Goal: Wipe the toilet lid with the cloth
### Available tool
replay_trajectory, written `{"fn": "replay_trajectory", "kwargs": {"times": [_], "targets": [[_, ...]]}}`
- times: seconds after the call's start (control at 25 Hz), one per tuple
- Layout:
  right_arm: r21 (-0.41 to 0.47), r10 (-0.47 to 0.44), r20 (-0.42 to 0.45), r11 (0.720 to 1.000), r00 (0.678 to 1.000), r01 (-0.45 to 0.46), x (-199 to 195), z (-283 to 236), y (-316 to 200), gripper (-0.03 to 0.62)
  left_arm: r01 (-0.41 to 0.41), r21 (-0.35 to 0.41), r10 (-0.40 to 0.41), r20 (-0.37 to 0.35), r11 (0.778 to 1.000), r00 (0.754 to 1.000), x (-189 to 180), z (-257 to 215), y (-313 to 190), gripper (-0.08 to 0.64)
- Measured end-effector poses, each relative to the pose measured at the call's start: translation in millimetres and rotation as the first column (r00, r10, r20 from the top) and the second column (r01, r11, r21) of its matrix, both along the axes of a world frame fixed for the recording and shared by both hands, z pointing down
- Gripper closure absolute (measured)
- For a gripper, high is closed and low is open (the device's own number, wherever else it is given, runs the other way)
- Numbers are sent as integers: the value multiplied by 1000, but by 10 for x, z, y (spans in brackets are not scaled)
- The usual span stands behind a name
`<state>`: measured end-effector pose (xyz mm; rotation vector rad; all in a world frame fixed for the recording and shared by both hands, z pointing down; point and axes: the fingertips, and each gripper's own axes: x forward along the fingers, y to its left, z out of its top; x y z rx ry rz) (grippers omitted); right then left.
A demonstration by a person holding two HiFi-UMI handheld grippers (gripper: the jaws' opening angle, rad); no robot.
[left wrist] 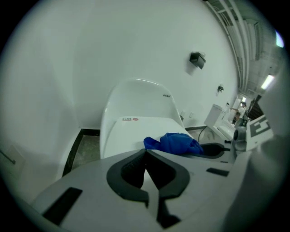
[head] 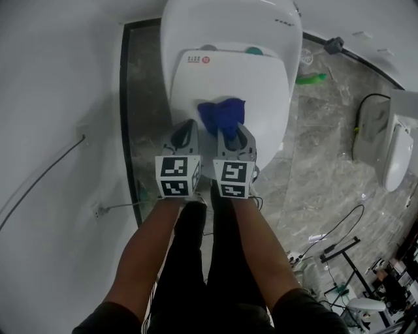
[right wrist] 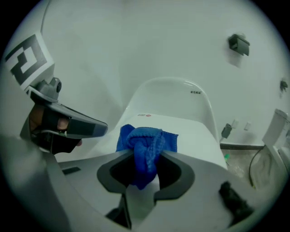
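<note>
The blue cloth [head: 222, 116] lies bunched on the closed white toilet lid [head: 228, 75], toward its front edge and a little right of the middle. One gathered fold of it runs back into the right gripper [head: 230, 135]. In the right gripper view, that gripper's jaws are closed on the fold. The rest of the cloth [right wrist: 146, 140] fans out ahead of them across the lid [right wrist: 195, 133]. The left gripper [head: 189, 127] sits just beside the right one, its tip over the lid's front edge and close to the cloth's left side. Whether it touches the cloth is hard to tell from above. In the left gripper view its jaws [left wrist: 146, 153] are drawn together with nothing between them, and the cloth [left wrist: 174, 143] shows beyond and to the right. A small red-marked sticker [head: 196, 60] sits at the rear left corner of the lid. Behind the lid rises the rounded white body of the toilet [head: 228, 19]. The person's two bare forearms [head: 147, 251] reach down to the grippers over dark trousers. A white wall [head: 59, 98] stands to the left of the toilet, and grey marbled floor [head: 320, 169] spreads to the right. On that floor lie a small green object [head: 311, 79] and loose black cables [head: 339, 228]. A second white fixture [head: 397, 155] stands at the far right edge.
</note>
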<state>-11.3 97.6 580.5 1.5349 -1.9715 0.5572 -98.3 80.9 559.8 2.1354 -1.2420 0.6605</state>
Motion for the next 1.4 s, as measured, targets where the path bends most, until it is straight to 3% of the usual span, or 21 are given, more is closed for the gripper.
{"fn": "replay_trajectory", "kwargs": {"times": [0.32,0.56,0.72,0.8,0.88,1.04,1.16,1.28,1.4], "targets": [[10,267,73,963,961,-269,1059,92,395,480,-218,-14,219,20,976,976,842,104,322,549],[-36,483,120,875,867,-482,1711,270,719,480,-341,-24,342,26,940,939,1246,204,613,549],[-70,545,105,839,832,-540,1930,295,821,480,-341,-28,341,19,940,940,1289,198,680,549],[-40,519,105,855,848,-518,1866,179,776,480,-299,-23,299,-2,954,954,1183,165,643,549],[18,442,111,894,890,-447,1624,8,684,480,-251,5,251,-40,968,967,1019,79,577,549],[92,237,109,965,965,-247,794,-255,543,480,-149,63,153,-61,987,986,546,-87,499,549],[105,78,83,991,993,-86,37,-309,505,480,13,19,-11,-111,1000,994,-3,-74,504,549],[91,-82,43,993,996,78,-611,-252,566,480,211,-72,-220,-160,975,962,-585,43,622,549],[39,-195,-21,980,981,196,-959,-88,716,479,286,-98,-297,-124,953,947,-925,166,806,549]]}}
